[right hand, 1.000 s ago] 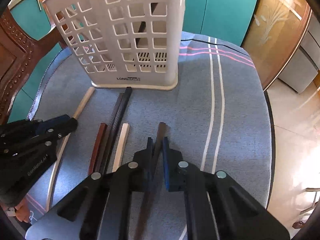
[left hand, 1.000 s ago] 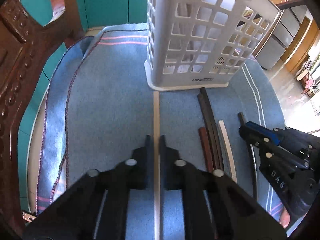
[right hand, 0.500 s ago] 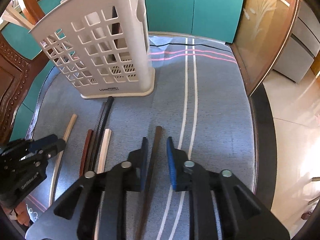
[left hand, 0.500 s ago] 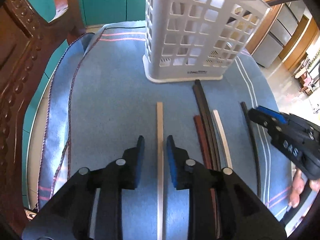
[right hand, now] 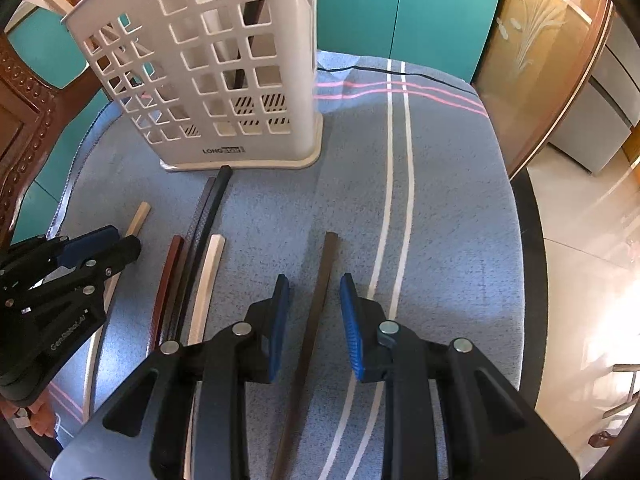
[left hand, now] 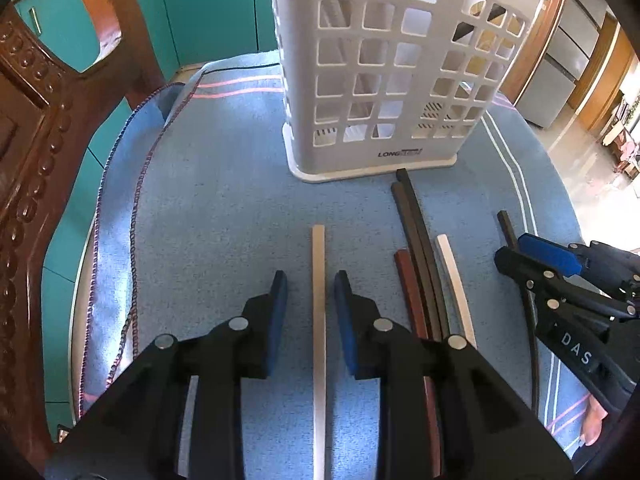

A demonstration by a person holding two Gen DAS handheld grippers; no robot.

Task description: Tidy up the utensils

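Note:
Several chopsticks lie on a blue cloth in front of a white lattice utensil basket (left hand: 392, 80) (right hand: 224, 80). My left gripper (left hand: 310, 280) is open, its jaws either side of a pale chopstick (left hand: 319, 320) that lies on the cloth. My right gripper (right hand: 314, 284) is open, its jaws either side of a dark brown chopstick (right hand: 316, 312) on the cloth. Between them lie a red-brown chopstick (left hand: 408, 292), two dark ones (left hand: 416, 240) and a cream one (left hand: 454, 280). A dark stick (right hand: 248, 36) stands inside the basket.
The blue striped cloth (right hand: 440, 200) covers a round table. A carved wooden chair (left hand: 32, 140) stands at the left. Teal cabinets are behind the basket. The table edge (right hand: 532, 260) drops to a tiled floor on the right.
Both grippers have opened, letting go of their chopsticks, which now lie on the cloth. Both grippers have drawn back from the basket.

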